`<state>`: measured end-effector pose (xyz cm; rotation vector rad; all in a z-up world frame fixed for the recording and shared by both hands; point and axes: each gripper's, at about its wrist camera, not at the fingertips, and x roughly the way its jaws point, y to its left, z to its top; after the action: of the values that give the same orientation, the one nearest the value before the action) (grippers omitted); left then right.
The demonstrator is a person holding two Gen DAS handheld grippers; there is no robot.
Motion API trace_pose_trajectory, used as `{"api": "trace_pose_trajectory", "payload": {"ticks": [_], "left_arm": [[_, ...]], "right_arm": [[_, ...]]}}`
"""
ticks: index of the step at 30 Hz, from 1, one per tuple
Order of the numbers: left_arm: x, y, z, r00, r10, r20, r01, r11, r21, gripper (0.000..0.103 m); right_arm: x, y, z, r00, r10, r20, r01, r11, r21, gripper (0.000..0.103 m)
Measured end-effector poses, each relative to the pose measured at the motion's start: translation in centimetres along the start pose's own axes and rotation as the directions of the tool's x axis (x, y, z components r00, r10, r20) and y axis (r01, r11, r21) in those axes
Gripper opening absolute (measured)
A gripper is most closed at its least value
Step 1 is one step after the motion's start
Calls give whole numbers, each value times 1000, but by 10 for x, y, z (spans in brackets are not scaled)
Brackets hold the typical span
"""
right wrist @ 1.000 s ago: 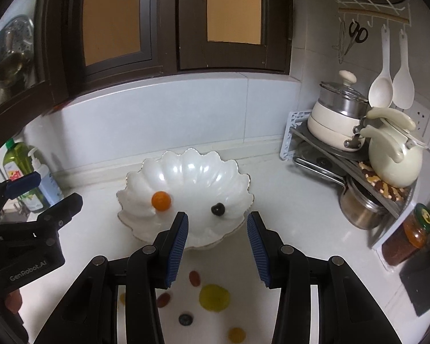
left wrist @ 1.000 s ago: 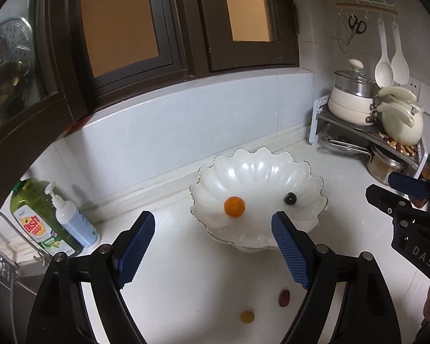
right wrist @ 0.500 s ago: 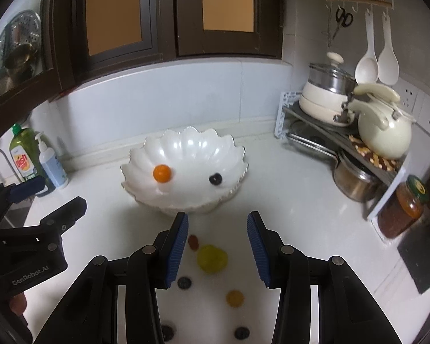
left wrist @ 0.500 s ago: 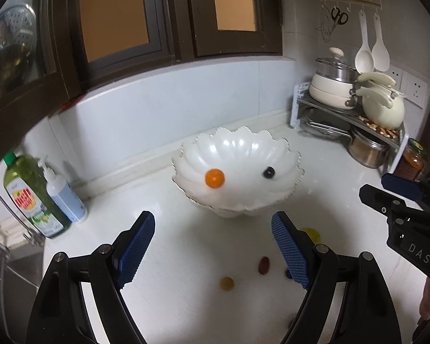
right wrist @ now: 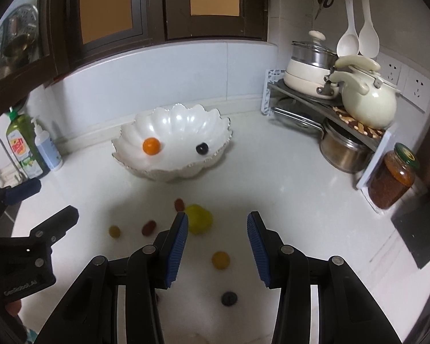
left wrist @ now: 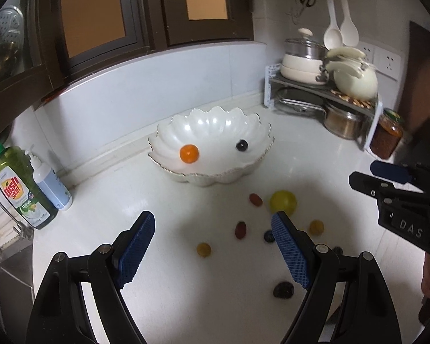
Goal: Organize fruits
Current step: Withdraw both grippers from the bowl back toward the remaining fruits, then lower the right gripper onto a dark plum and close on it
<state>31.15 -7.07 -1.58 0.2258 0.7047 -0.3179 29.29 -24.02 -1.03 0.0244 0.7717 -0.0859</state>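
Observation:
A white scalloped bowl [left wrist: 215, 126] [right wrist: 183, 120] stands at the back of the white counter and holds an orange fruit [left wrist: 189, 153] [right wrist: 151, 146] and a dark berry [left wrist: 241, 145] [right wrist: 201, 148]. Several small fruits lie loose on the counter in front of it: a yellow-green one [left wrist: 283, 201] [right wrist: 199, 218], red ones [left wrist: 240, 229] [right wrist: 148, 228], small yellow ones [left wrist: 203, 249] [right wrist: 220, 260] and dark ones [left wrist: 283, 289] [right wrist: 229, 298]. My left gripper [left wrist: 213, 246] hangs open above the loose fruits, nothing between its fingers. My right gripper [right wrist: 218, 243] is open too, narrower, above the yellow fruit, holding nothing.
A dish soap bottle [left wrist: 20, 189] and a pump bottle [left wrist: 50, 183] stand at the left by a sink. A metal rack [right wrist: 329, 109] with pots and a cream kettle [right wrist: 367, 100] fills the right corner, with a jar [right wrist: 392, 177] beside it. A tiled wall runs behind the bowl.
Both grippers have drawn back from the bowl and sunk lower. The bowl looks farther away, and the loose fruits on the counter have come into view under the fingers.

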Motion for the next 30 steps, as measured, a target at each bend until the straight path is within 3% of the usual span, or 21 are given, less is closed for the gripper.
{"api": "trace_pose_trajectory", "payload": {"ticks": [30], "left_arm": [[21,-62,-69,987,-77,-142,94,989,114,82]], "right_arm": [[28,-19,-72,985,101,-139,-104,994,-16,44]]}}
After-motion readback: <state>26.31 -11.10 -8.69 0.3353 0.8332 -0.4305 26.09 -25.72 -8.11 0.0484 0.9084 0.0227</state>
